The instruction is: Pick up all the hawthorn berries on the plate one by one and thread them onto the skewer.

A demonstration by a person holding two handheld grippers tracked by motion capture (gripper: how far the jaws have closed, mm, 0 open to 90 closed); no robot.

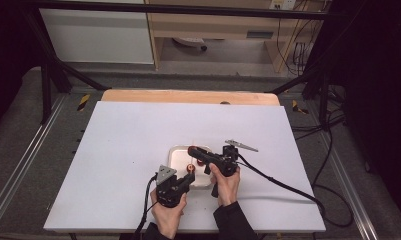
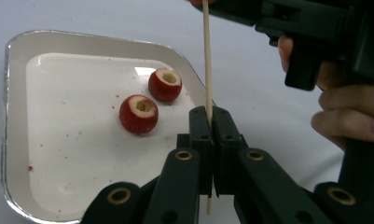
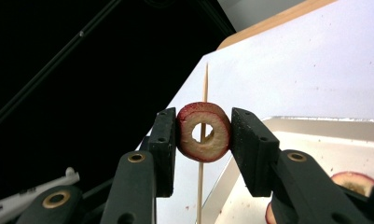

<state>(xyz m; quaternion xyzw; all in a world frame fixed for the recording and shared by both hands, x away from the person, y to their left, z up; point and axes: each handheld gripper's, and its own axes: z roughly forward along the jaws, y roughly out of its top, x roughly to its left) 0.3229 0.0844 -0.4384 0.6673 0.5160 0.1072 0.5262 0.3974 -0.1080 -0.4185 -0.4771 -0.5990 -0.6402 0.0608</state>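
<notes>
**Skewer and cored fruit held over the tray**

The left tongs [image 2: 211,122] are fully closed on a thin wooden skewer [image 2: 206,56], which stands upright just beside the near right edge of the foil tray [image 2: 17,93]. The right tongs [image 3: 203,133] grip a cored red fruit [image 3: 203,132] by its sides, the pads pressing its skin; the skewer [image 3: 204,84] is seen through the fruit's central hole and appears to pass through it, though the view does not settle this. Two further cored red fruits [image 2: 138,113] [image 2: 165,84] lie inside the tray, near its right side, close together but apart. In the high view, the tray [image 1: 177,156] rests near the middle of the white desk [image 1: 138,140], with the left tongs [image 1: 189,176] at its near edge and the right tongs [image 1: 194,151] above its far right part.
</notes>
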